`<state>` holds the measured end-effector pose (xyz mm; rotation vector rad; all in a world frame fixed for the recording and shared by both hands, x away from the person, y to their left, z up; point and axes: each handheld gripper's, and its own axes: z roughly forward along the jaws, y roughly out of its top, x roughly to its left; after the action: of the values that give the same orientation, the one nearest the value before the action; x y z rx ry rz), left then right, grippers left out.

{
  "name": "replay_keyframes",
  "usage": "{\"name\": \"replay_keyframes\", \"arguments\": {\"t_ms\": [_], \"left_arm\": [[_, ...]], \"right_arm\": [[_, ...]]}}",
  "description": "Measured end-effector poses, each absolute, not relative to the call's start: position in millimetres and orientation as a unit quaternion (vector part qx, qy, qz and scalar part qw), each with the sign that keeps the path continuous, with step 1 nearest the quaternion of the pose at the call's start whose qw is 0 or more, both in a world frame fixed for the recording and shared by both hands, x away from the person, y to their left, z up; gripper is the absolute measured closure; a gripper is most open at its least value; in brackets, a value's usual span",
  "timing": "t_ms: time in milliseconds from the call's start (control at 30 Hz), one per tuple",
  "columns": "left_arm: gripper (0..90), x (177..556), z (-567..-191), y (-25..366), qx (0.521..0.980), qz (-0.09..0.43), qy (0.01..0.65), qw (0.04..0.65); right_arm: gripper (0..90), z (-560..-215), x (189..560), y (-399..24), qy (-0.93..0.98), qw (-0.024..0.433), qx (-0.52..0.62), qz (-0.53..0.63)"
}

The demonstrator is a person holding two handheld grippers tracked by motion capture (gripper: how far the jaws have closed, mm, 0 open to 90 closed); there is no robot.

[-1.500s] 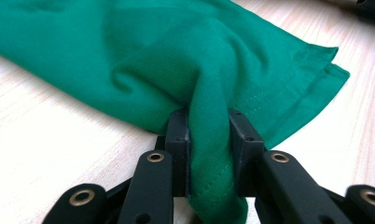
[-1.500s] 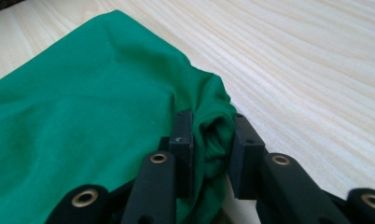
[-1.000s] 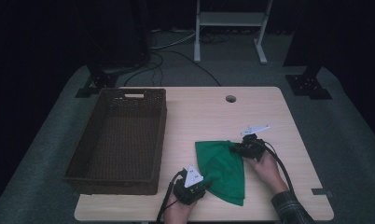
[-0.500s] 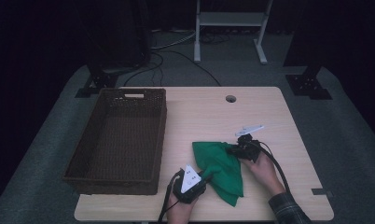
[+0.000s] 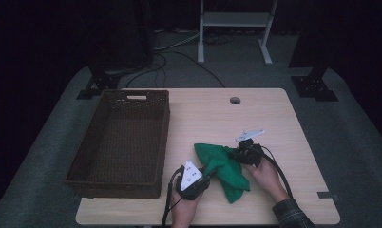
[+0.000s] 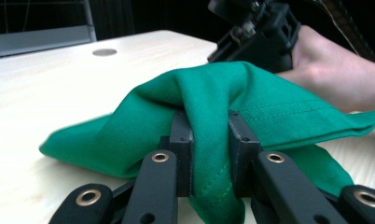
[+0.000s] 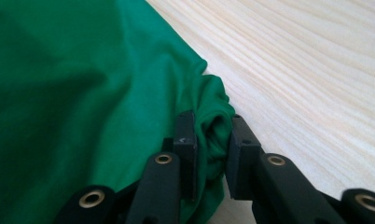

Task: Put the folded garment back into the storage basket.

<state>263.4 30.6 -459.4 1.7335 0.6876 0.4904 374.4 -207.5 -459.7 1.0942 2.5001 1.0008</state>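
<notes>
Two grippers, each pinching the same green cloth (image 5: 224, 168).

Left gripper (image 6: 209, 154): jaws pressed on a bunched fold of the cloth, seen close in the left gripper view with stitching along a hem. The same view shows the other gripper's black body and the hand behind it, just past the cloth's raised ridge. In the high view this gripper (image 5: 204, 176) sits at the cloth's left edge, a white plate on top.

Right gripper (image 7: 211, 149): jaws clamped on a gathered corner of the cloth, the fabric puckered between the pads. In the high view it (image 5: 237, 155) meets the cloth's right upper edge, cable trailing back along the forearm.

Cloth: crumpled, lying on the table (image 5: 274, 118) near the front edge, between both hands.

Table: pale wood with visible grain in the right gripper view; a round cable hole (image 5: 234, 100) toward the far edge.

Wicker basket (image 5: 84, 156): dark brown, rectangular, on the table's left part, well apart from the cloth.

Room: dim, grey carpet, a white metal frame (image 5: 234, 28) and cables beyond the table.
</notes>
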Motion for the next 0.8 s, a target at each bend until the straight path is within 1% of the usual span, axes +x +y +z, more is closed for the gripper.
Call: {"name": "replay_keyframes", "arguments": {"t_ms": [433,800], "left_arm": [[76.1,277,-406,32,0.716,0.235,0.289,0.591],[76.0,289,-359,47,0.701,0.250,0.285,0.604]], "right_arm": [[77.3,-419,369,-201,0.842,0.132,0.370,0.370],[77.3,-374,372,-185,0.831,0.149,0.363,0.394]]}}
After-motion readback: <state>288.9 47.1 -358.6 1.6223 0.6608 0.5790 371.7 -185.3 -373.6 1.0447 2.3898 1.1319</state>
